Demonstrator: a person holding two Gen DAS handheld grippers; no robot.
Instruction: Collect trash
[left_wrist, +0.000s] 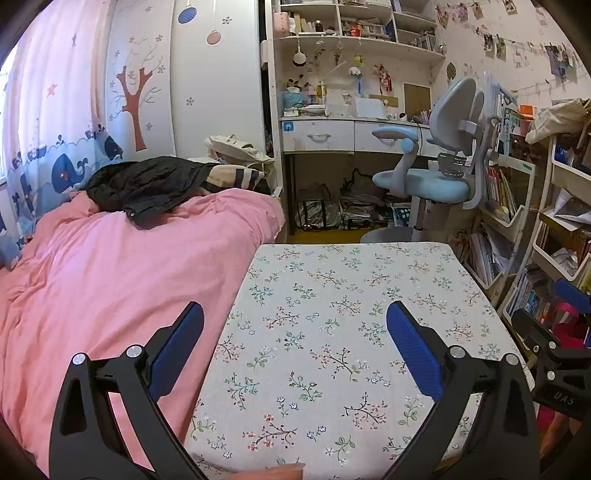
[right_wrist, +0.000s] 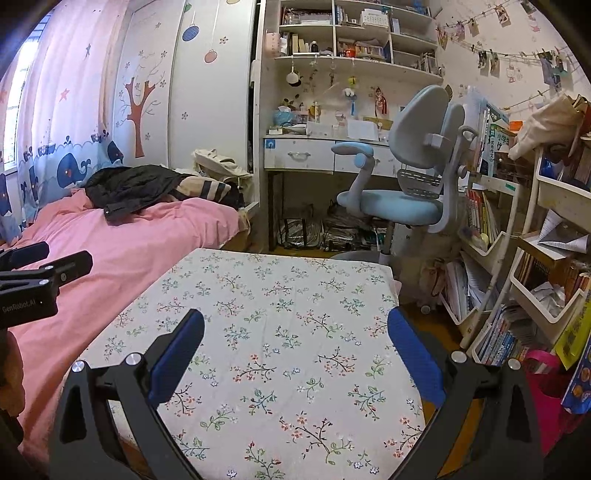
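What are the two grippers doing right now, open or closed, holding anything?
Left gripper: open, holding nothing, above the floral-patterned cloth table top.
Right gripper: open, holding nothing, above the same table top.

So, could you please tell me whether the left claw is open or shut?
Open: the left claw has its blue pads spread wide, nothing between them.

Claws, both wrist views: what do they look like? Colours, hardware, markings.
Both match: the left claw and right claw each have two black plastic arms with triangular cutouts, silver round bolt heads at the pivots, and blue textured pads inside the fingers. Seen from the other camera, the left body reads "GenRobot.AI" and the right body reads "UAS". No cables or sleeves are visible.
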